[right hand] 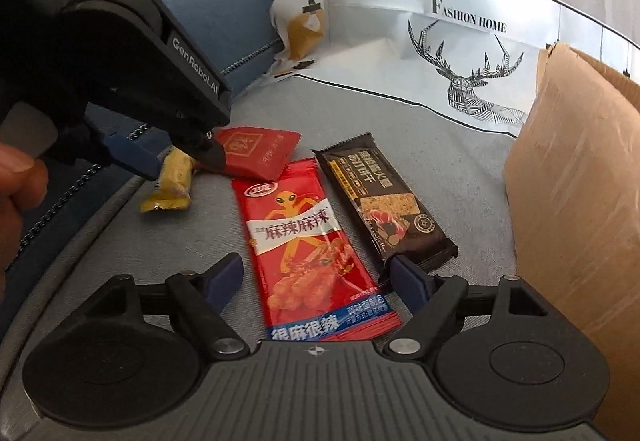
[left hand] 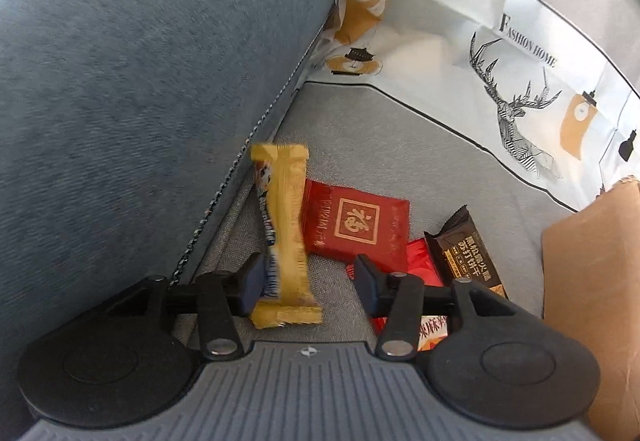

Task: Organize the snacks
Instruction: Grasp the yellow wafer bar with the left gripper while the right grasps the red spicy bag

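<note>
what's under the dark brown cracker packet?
The dark brown cracker packet lies on the grey sofa cushion; in the left wrist view its lower edge overlaps the red spicy snack packet. Whatever lies directly beneath is covered.

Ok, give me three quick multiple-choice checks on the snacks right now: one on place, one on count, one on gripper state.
1. Where is the yellow bar?
A. Between the left gripper's fingers
B. Inside the cardboard box
C. Under the brown pack

2. How many snack packs show in the right wrist view?
A. Two
B. Four
C. Six

3. How does the right gripper stand?
A. Shut on the brown pack
B. Open around the long red pack
C. Shut on nothing

Key: 1 A, the left gripper has it against one finger. 2 B: yellow bar, square red pack, long red pack, brown pack. 3 B, its fingers stand apart on either side.
</note>
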`<move>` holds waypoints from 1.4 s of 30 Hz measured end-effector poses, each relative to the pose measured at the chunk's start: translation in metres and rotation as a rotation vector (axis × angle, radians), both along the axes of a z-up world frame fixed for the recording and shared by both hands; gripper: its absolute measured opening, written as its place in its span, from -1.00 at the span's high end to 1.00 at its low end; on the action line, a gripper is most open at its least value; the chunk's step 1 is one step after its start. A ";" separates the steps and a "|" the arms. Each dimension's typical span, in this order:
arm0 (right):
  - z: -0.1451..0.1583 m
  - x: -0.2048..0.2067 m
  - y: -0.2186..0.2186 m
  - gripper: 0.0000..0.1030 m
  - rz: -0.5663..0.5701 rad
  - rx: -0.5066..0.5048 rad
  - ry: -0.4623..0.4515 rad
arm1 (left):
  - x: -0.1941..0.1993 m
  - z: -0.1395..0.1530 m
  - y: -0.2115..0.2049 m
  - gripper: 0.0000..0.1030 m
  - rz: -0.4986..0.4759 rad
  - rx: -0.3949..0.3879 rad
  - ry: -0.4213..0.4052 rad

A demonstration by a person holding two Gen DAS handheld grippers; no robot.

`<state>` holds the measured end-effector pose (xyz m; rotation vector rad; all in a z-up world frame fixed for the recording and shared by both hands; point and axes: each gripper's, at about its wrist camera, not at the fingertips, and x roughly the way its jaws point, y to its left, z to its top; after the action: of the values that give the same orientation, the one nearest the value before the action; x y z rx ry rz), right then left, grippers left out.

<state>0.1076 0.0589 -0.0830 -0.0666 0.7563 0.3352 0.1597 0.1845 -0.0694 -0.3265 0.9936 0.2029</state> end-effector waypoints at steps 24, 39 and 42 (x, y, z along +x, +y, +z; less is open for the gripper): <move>0.017 -0.030 -0.010 0.10 0.075 0.028 0.007 | -0.016 0.006 0.005 0.49 -0.053 -0.002 -0.011; 0.034 -0.092 -0.035 0.10 0.022 0.033 0.121 | -0.075 0.014 -0.013 0.48 -0.160 -0.108 0.055; 0.027 -0.098 -0.034 0.03 0.044 0.015 0.173 | -0.075 0.006 -0.017 0.47 -0.185 -0.096 0.104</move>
<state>0.0093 0.0247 -0.0557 -0.0401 0.9241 0.3922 0.0849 0.1676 -0.0631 -0.3124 1.1321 0.0041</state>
